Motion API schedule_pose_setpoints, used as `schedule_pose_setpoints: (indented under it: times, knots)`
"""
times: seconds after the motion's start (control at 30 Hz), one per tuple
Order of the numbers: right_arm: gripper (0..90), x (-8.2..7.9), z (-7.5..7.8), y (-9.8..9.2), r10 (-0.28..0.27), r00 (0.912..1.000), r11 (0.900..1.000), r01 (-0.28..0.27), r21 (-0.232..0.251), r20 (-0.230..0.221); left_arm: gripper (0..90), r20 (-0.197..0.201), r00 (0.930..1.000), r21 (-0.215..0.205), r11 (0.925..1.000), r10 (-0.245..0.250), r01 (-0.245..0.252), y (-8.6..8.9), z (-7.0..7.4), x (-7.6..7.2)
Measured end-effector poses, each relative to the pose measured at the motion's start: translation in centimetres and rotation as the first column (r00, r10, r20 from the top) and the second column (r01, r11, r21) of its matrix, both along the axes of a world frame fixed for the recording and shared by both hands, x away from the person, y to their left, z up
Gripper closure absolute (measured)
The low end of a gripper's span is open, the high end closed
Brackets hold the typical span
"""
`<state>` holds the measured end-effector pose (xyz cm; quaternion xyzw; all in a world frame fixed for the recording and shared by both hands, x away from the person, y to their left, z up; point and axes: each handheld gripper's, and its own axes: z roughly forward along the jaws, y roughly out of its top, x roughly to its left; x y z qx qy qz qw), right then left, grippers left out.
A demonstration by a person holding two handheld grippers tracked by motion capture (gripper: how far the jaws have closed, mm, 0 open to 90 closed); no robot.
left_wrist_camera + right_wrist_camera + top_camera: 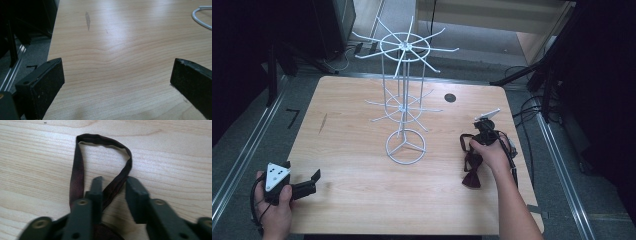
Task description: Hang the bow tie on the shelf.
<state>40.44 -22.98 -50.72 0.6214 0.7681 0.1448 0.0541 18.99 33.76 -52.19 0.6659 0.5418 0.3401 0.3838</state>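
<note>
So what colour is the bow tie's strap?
Dark maroon strap, clearest in the right gripper view.
</note>
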Motion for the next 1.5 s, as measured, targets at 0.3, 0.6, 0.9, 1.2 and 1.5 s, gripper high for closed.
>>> schedule_pose_setpoints:
  times: [0.3, 0.6, 0.9, 1.2, 1.5]
  knots:
    - [90.0, -0.5, 0.3, 0.1, 0.022, 0.9987, 0.999, -0.024, 0.045, 0.047, 0.0, -0.002, 1.0, 0.0, 1.0, 0.0, 0.0, 0.0, 0.0, 0.0]
    - [90.0, -1.8, 2.9, -0.1, 0.023, 0.9687, 0.993, -0.05, 0.103, 0.247, 0.0, -0.004, 1.0, 0.006, 1.0, 0.0, 0.0, 0.0, 0.0, 0.0]
    - [90.0, -3.6, 5.6, 0.2, 0.036, 0.8881, 0.986, -0.106, 0.128, 0.458, 0.0, -0.005, 1.0, 0.008, 1.0, 0.003, -0.003, 0.0, 0.0, 0.0]
    - [90.0, -5.2, 7.7, 0.6, 0.029, 0.7838, 0.98, -0.144, 0.135, 0.62, 0.0, -0.003, 1.0, 0.008, 1.0, 0.003, -0.003, 0.0, 0.0, 0.0]
    - [90.0, -6.4, 9.3, 0.9, 0.011, 0.6913, 0.975, -0.167, 0.145, 0.723, 0.0, -0.003, 1.0, 0.008, 1.0, 0.004, -0.004, -0.1, 0.0, 0.0]
